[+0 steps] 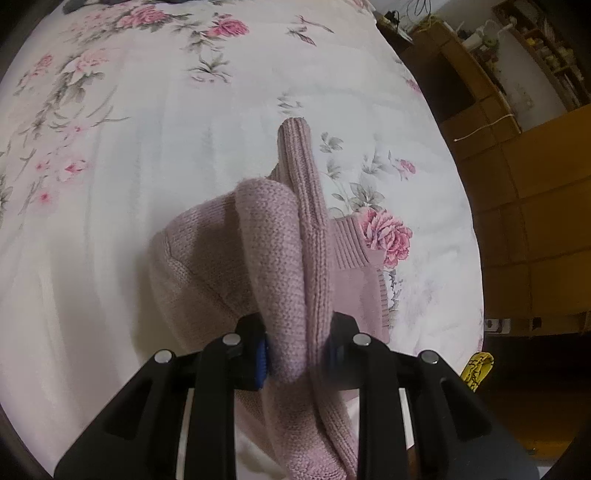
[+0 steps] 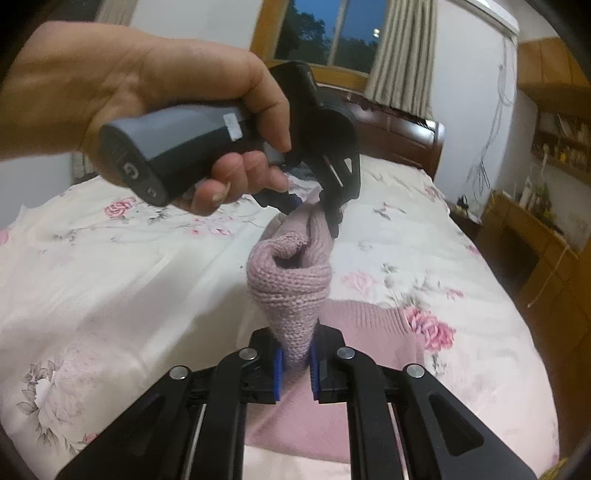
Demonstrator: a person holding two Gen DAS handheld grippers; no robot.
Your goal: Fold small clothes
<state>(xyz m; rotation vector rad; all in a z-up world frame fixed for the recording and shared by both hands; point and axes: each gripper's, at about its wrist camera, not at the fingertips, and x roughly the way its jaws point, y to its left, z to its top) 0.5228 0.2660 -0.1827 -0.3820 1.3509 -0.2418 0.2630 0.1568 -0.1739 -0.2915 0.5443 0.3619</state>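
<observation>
Surface: a bed (image 2: 110, 280) under a pale floral sheet with pink roses and grey leaves took up most of both views.
Room: a dark wooden headboard (image 2: 399, 129) stood at the far end, below a window (image 2: 325, 33) with dusk outside and a pale curtain (image 2: 402, 55); wooden cabinets (image 1: 524, 229) ran along the bed's side.
Sweater: a pink knit sweater (image 2: 288, 280) lay partly on the sheet, its ribbed hem (image 2: 369, 314) flat, one bunched fold lifted clear between the two tools.
In the way: a hand (image 2: 122, 92) around the left tool's grey handle blocked much of the right wrist view.
Left gripper (image 1: 297, 354): clenched on a thick roll of the knit, ribbed edge rising beyond.
Right gripper (image 2: 295, 373): blue pads pinched on the fold's lower end.
</observation>
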